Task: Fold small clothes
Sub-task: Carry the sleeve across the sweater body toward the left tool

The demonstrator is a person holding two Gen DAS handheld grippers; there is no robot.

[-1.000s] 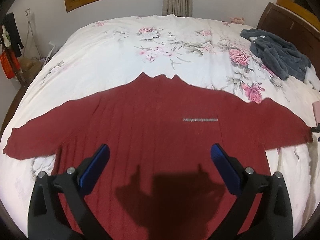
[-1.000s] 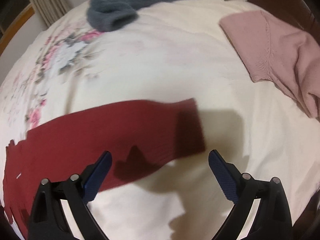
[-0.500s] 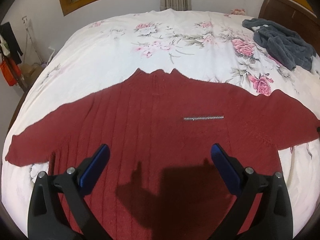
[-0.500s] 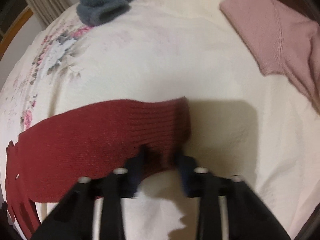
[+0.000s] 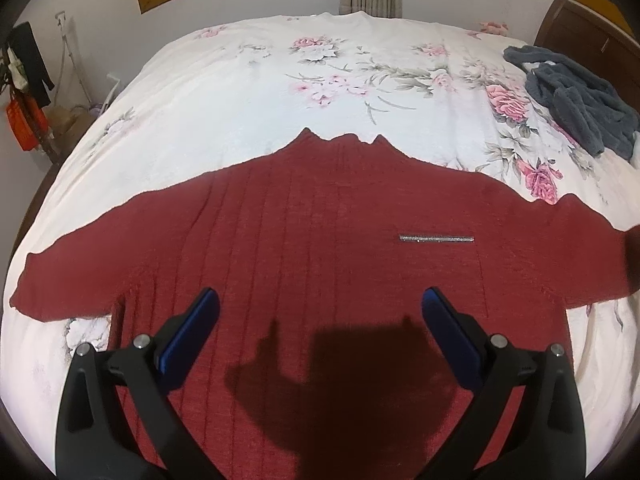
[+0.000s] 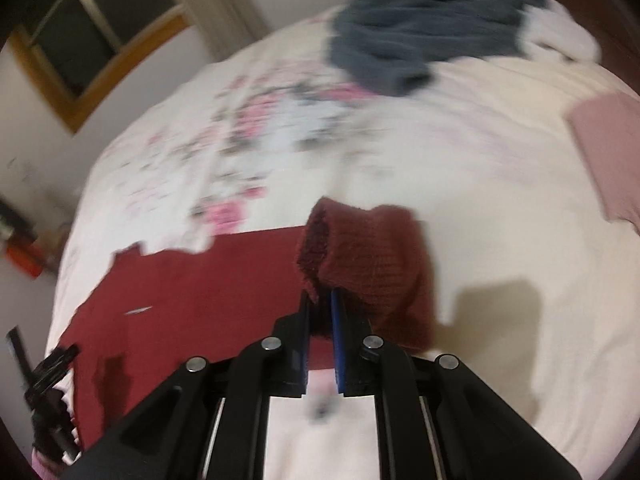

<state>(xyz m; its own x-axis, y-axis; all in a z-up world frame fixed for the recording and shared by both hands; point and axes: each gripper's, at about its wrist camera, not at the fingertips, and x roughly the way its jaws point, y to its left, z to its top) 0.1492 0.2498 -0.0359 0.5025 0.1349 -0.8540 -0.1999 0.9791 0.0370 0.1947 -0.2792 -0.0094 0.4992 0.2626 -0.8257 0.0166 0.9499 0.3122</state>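
A dark red knit sweater (image 5: pixel 312 240) lies spread flat on the bed, both sleeves stretched out, with a small silver bar on its chest. My left gripper (image 5: pixel 318 312) hovers open above the sweater's lower body, nothing between its blue pads. In the right wrist view my right gripper (image 6: pixel 320 300) is shut on the cuff of the sweater's right sleeve (image 6: pixel 368 256), which is lifted off the bed and bunched above the fingers. The rest of the sweater (image 6: pixel 200 280) lies flat to the left.
The bed has a white floral cover (image 5: pixel 320 76). A dark grey fleece garment (image 5: pixel 580 100) lies at the back right, also in the right wrist view (image 6: pixel 420 36). A pink garment (image 6: pixel 608 152) lies at the right edge. A headboard stands right, a window behind.
My right gripper closed on the sleeve cuff and raised it off the bed, swinging toward the sweater's body. My left gripper stayed open, drifting slightly over the sweater.
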